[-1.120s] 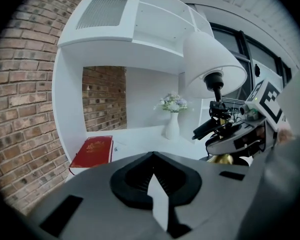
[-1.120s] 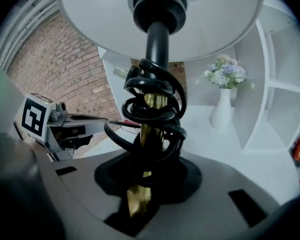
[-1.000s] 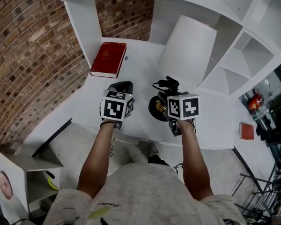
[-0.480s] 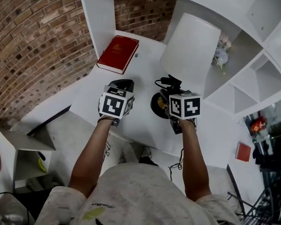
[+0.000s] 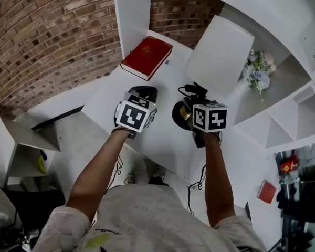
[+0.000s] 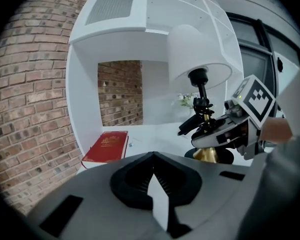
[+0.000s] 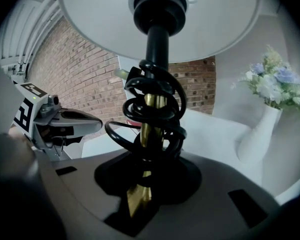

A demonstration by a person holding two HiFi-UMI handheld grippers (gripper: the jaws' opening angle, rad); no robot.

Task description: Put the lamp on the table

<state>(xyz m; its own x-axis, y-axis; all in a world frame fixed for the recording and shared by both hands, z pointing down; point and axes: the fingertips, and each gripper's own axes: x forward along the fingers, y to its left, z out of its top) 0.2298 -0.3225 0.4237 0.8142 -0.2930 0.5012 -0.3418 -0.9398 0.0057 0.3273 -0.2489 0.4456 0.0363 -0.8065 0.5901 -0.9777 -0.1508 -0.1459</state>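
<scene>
The lamp has a white shade (image 5: 220, 49), a brass stem (image 7: 152, 134) wound with black cord and a round black base (image 5: 178, 114). My right gripper (image 5: 191, 106) is shut on the stem just above the base, and the brass shows between its jaws (image 7: 145, 194). The lamp stands upright over the white table (image 5: 163, 140); whether the base touches it I cannot tell. My left gripper (image 5: 146, 93) hovers just left of the lamp, its jaws (image 6: 157, 204) a narrow gap apart with nothing between them.
A red book (image 5: 147, 56) lies in the open shelf bay behind the grippers. A white vase of flowers (image 5: 260, 72) stands on the shelf right of the lamp. White shelving and a brick wall (image 5: 52, 41) close off the back and left.
The head view has swung, bringing the flowers into sight. My right gripper has carried the lamp a little across the table, still shut on the stem. The left gripper has barely moved.
</scene>
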